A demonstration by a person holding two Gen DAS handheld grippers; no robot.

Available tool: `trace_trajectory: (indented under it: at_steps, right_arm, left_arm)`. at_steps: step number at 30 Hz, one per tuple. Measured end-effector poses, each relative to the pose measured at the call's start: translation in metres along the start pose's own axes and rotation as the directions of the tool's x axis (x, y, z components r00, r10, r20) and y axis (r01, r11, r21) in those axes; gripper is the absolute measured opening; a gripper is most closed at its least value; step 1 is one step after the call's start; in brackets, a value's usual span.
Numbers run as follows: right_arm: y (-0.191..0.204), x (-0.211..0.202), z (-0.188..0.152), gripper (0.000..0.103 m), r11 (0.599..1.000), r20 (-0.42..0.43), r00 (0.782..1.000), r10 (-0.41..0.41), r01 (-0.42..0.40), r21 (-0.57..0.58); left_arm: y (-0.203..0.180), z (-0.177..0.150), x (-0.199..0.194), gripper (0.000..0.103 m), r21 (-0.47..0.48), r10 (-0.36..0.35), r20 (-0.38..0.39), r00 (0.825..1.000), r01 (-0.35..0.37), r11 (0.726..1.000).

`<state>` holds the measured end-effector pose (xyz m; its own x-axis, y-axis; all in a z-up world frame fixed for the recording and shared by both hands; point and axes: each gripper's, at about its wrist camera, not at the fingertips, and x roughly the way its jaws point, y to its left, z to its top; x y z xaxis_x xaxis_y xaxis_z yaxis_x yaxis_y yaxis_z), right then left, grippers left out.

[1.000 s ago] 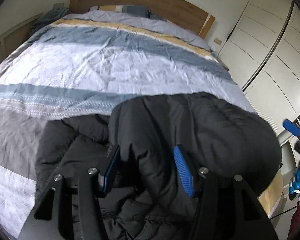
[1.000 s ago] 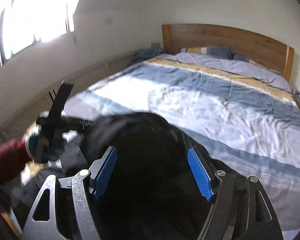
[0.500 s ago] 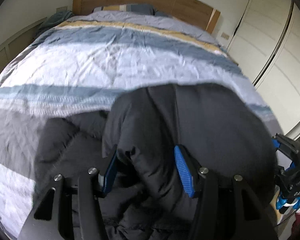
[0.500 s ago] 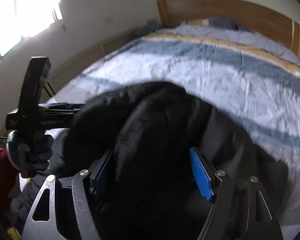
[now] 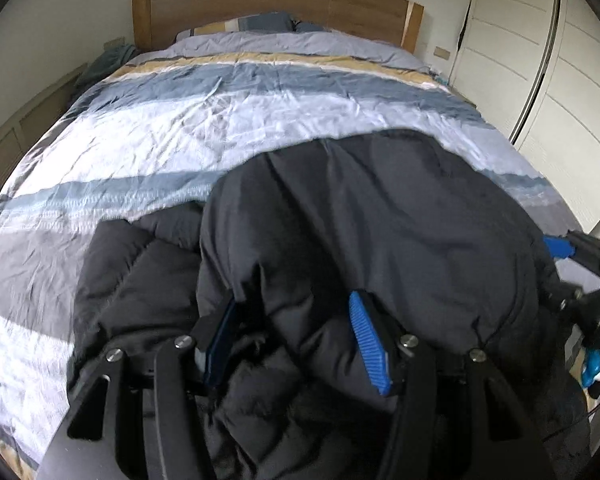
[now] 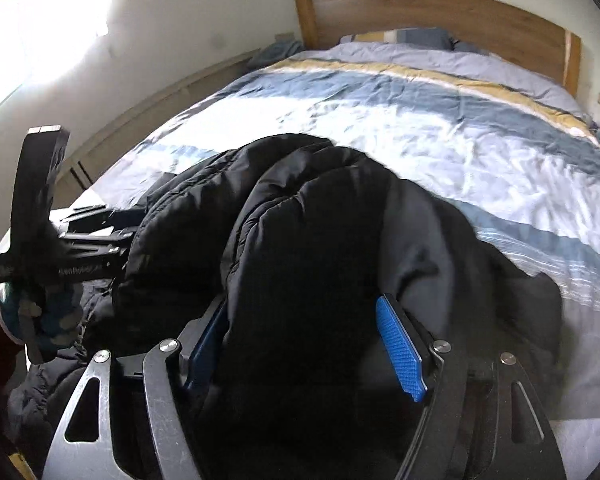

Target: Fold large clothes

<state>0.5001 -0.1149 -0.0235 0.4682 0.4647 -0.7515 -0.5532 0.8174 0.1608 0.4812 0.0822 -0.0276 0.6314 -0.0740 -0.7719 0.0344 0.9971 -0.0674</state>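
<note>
Filling both my views is a wide bed (image 5: 228, 128) dressed in a wrinkled duvet striped white, blue, grey and mustard, with a curved oak headboard (image 5: 276, 4) at twelve o'clock and pale panelled wardrobe doors (image 5: 540, 80) at two o'clock in the left wrist view. From the right wrist view I see a bright window (image 6: 40, 12) at ten o'clock.

Heaped at the near end of the bed, from the centre down to six o'clock in both views, lies the big black quilted puffer jacket (image 5: 380, 216), its padded bulk bunched up and partly doubled over itself.

My left gripper (image 5: 300, 340) has its jaws clamped on a thick fold of the jacket, blue ribbed pads pressing the padding from both sides. My right gripper (image 6: 308, 344) likewise has its jaws closed on a fat roll of the same jacket, with cloth bulging up between the pads.

At four o'clock in the left view I see the right gripper at the jacket's edge, and at eight o'clock in the right view the left one, held by a gloved hand (image 6: 40, 316).
</note>
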Motion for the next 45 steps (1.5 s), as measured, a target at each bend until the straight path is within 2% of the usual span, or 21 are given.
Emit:
trace_trajectory:
  at_steps: [3, 8, 13, 18, 23, 29, 31, 33, 39, 41, 45]
  right_arm:
    - [-0.011, 0.006, -0.015, 0.073, 0.999, -0.043, 0.999, -0.008, 0.010, 0.046]
    - [-0.002, -0.007, -0.016, 0.072, 0.999, -0.031, 1.000, -0.003, 0.004, 0.048]
    - [0.006, -0.039, -0.021, 0.072, 0.999, -0.013, 1.000, 0.001, 0.000, 0.052]
    - [0.012, -0.085, -0.041, 0.073, 0.998, 0.008, 1.000, -0.008, 0.008, 0.057]
    - [0.016, -0.141, -0.075, 0.074, 0.996, 0.022, 0.999, -0.038, 0.036, 0.081]
    - [0.015, -0.194, -0.124, 0.078, 0.989, 0.000, 0.996, -0.087, 0.087, 0.119]
    - [0.013, -0.208, -0.144, 0.085, 0.984, -0.010, 0.995, -0.101, 0.102, 0.144]
    - [0.010, -0.221, -0.162, 0.086, 0.980, -0.020, 0.993, -0.119, 0.121, 0.161]
    - [-0.006, -0.246, -0.231, 0.090, 0.951, -0.081, 0.988, -0.131, 0.149, 0.270]
    - [-0.011, -0.249, -0.254, 0.092, 0.940, -0.102, 0.986, -0.131, 0.156, 0.304]
    - [-0.021, -0.253, -0.291, 0.096, 0.912, -0.126, 0.986, -0.112, 0.152, 0.380]
  left_arm:
    - [-0.005, -0.010, 0.005, 0.054, -0.001, 0.023, -0.029, 0.999, -0.023, 1.000]
    - [-0.016, -0.018, -0.015, 0.054, 0.023, 0.072, -0.009, 0.997, -0.072, 0.997]
    - [-0.027, -0.036, -0.048, 0.054, 0.070, 0.126, 0.018, 0.992, -0.127, 0.989]
    - [-0.035, -0.059, -0.086, 0.054, 0.076, 0.137, 0.041, 0.990, -0.140, 0.987]
    - [-0.041, -0.086, -0.125, 0.054, 0.086, 0.142, 0.055, 0.988, -0.146, 0.986]
    - [-0.040, -0.119, -0.166, 0.054, 0.078, 0.148, 0.067, 0.987, -0.153, 0.985]
    - [-0.037, -0.130, -0.177, 0.054, 0.068, 0.153, 0.067, 0.986, -0.157, 0.985]
    - [-0.034, -0.139, -0.185, 0.054, 0.062, 0.165, 0.065, 0.984, -0.169, 0.984]
    - [0.001, -0.177, -0.207, 0.054, 0.002, 0.205, 0.033, 0.978, -0.205, 0.979]
    - [0.022, -0.196, -0.212, 0.054, -0.029, 0.234, 0.005, 0.972, -0.234, 0.972]
    - [0.073, -0.239, -0.221, 0.054, -0.129, 0.245, -0.074, 0.967, -0.253, 0.959]
